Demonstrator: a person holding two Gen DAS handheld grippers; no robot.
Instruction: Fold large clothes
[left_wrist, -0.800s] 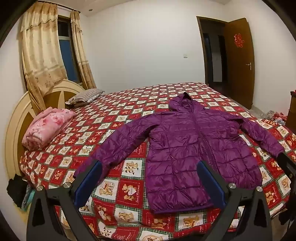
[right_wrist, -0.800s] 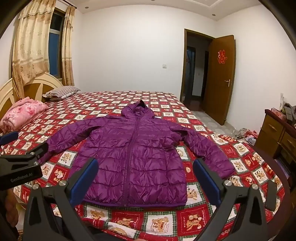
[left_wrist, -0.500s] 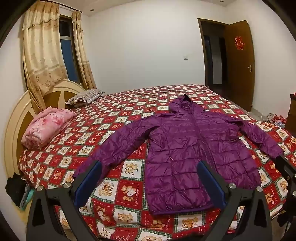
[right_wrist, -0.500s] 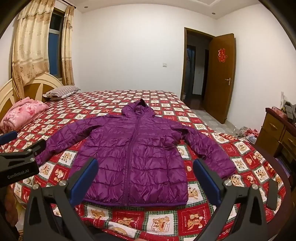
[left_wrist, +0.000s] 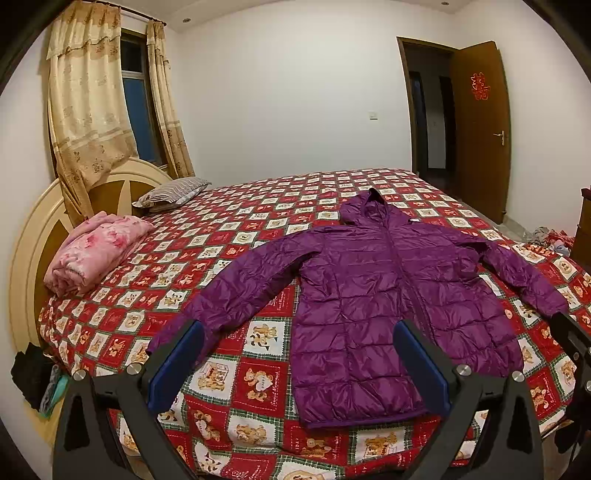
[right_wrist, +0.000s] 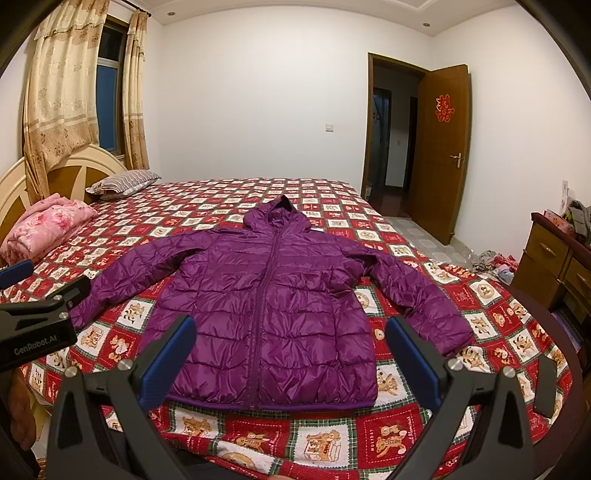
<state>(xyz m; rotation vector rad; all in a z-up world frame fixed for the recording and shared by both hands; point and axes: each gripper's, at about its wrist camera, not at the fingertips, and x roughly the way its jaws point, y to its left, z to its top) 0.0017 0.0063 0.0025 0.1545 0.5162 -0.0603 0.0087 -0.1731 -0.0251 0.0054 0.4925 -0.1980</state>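
Black tongs (right_wrist: 290, 354) frames, blue pads (right_wrist: 168, 360), silver screws, white "GenRobot.AI" lettering on the left tongs (right_wrist: 35, 325)

One jacket (right_wrist: 273, 306), one pillow (right_wrist: 123, 182), one pink blanket (right_wrist: 44, 227), one bed (right_wrist: 332, 206), one door (right_wrist: 441, 147), two curtains (right_wrist: 61, 99), one dresser (right_wrist: 554, 266), two grippers (right_wrist: 290, 363).

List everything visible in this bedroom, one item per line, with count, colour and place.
jacket: one, purple, hooded, spread flat on the bed, sleeves out
bedspread: one, red check with bears, covering the bed
blanket: one, pink, folded by the headboard
pillow: one, striped grey, at the bed's head
headboard: one, cream and brown
curtains: beige, at the window
door: one, brown, open, red decoration on it
dresser: one, brown, right of the bed
left gripper: open, empty, short of the jacket
right gripper: open, empty, short of the hem
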